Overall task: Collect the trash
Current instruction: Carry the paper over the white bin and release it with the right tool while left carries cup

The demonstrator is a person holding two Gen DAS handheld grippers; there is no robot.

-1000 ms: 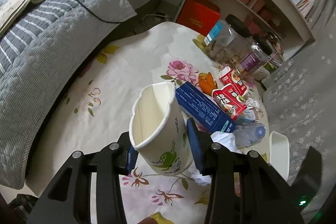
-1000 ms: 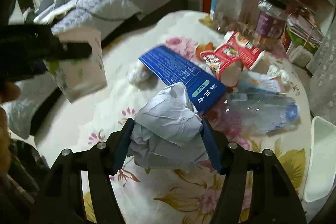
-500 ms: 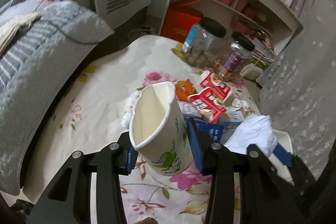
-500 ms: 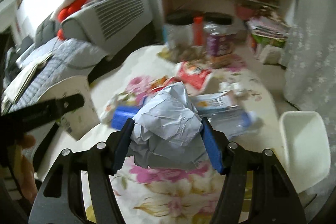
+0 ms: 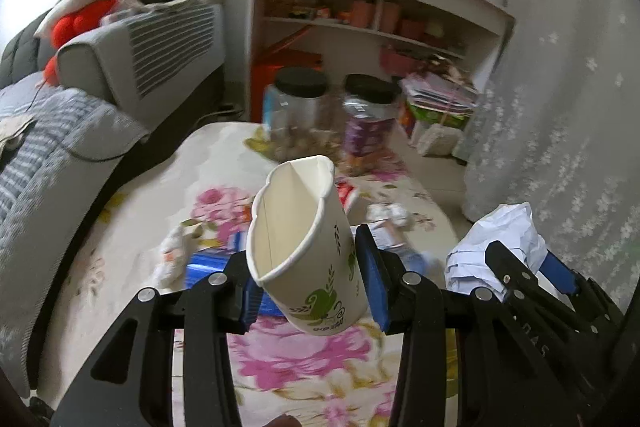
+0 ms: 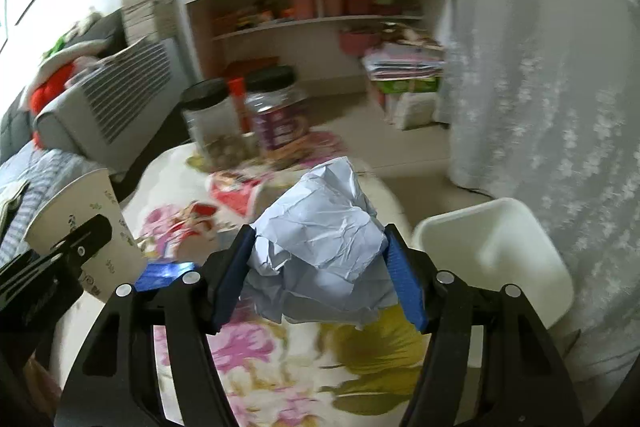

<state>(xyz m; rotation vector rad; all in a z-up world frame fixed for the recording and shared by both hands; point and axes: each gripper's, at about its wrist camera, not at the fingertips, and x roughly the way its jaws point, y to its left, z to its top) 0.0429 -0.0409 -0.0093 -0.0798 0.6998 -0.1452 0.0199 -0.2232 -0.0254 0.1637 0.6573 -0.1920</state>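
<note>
The left claw (image 5: 308,281) squeezes a squashed paper cup (image 5: 300,247) and the right claw (image 6: 320,279) grips a crumpled paper ball (image 6: 320,239), both lifted above the flowery worktop (image 6: 280,359), probably heading for the white bin (image 6: 500,259) nearby.

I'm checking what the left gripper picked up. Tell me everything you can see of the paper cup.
The paper cup is white with green leaf prints and a rolled rim. Its mouth is squashed out of round, with a crease down the inner wall, and it looks empty. It tilts, mouth up and away, clamped between the blue pads of the left gripper, off the floral tablecloth. Only the pads touch it. The right wrist view shows its side.
</note>
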